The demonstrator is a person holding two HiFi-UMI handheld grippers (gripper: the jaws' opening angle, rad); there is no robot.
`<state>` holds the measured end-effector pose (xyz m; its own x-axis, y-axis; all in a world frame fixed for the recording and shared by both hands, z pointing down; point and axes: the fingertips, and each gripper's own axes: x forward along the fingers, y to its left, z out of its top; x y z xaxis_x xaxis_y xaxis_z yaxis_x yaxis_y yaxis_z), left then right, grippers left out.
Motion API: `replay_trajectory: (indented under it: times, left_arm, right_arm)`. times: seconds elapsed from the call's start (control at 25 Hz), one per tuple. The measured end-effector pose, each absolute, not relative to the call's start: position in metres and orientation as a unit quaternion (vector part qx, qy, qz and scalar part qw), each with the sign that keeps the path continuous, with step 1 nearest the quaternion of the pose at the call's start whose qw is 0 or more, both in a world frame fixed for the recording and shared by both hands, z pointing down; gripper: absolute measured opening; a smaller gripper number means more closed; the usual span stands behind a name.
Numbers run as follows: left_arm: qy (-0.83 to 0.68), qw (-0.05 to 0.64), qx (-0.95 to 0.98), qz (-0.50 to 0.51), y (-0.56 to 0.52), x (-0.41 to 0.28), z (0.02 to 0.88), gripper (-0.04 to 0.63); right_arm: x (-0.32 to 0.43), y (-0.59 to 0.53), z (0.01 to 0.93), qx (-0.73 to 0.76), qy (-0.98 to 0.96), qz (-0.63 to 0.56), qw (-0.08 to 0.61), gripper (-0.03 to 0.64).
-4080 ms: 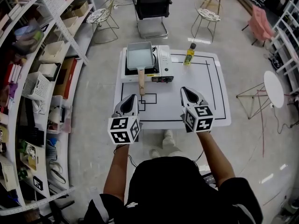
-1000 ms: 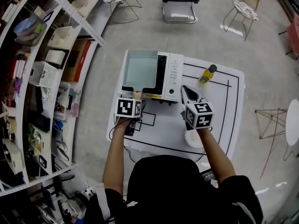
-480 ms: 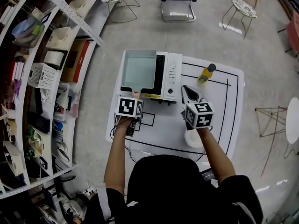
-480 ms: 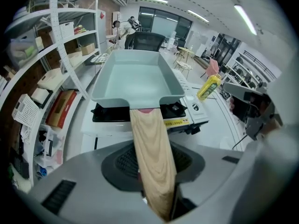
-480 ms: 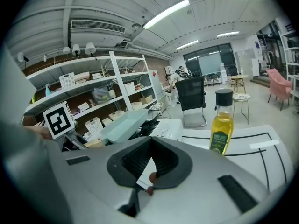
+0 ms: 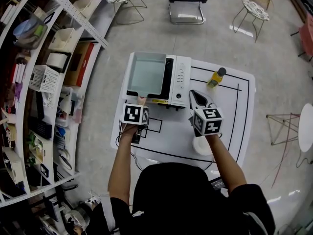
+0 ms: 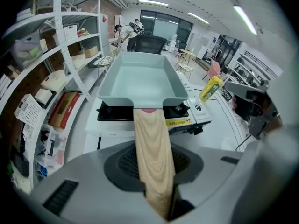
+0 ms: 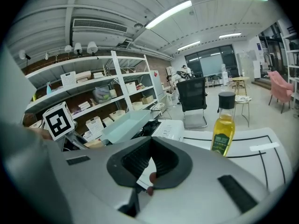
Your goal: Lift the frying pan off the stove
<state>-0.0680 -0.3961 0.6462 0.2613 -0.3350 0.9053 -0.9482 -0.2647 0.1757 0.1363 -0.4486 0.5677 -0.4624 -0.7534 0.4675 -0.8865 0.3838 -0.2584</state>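
- Step in hand, by judgement: taking hold ahead of the lift. Frying pan seated on the stove, at the far left of the table, not yet raised.
- Left gripper: jaws just closed further, now partly narrowed and clamped on the wooden handle. Pads pressing its two sides near the free end.
- Right gripper: jaws together, nothing between them. Held over the table just in front of the stove's right end, apart from the pan.
- Next move, by judgement: straight rise by the handle. Calls for a firm clamp, with the pan's weight lying well out beyond the grip. Calls also for a level pan until clear of the burner.
- Risk, by judgement: pan drooping or twisting in the pads if raised too fast.
- Count: frying pan, one; handle, one; stove, one; oil bottle, one, upright right of the stove; grippers, two; table, one.
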Motion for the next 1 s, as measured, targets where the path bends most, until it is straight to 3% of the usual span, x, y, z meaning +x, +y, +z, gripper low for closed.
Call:
replay_trajectory:
  times: [1.0]
  left_arm:
    - [-0.508, 0.365, 0.706, 0.333, -0.393, -0.077, 0.618, 0.103]
  right_arm:
    - [0.124, -0.431, 0.545, 0.506, -0.824, 0.211, 0.145, 0.002]
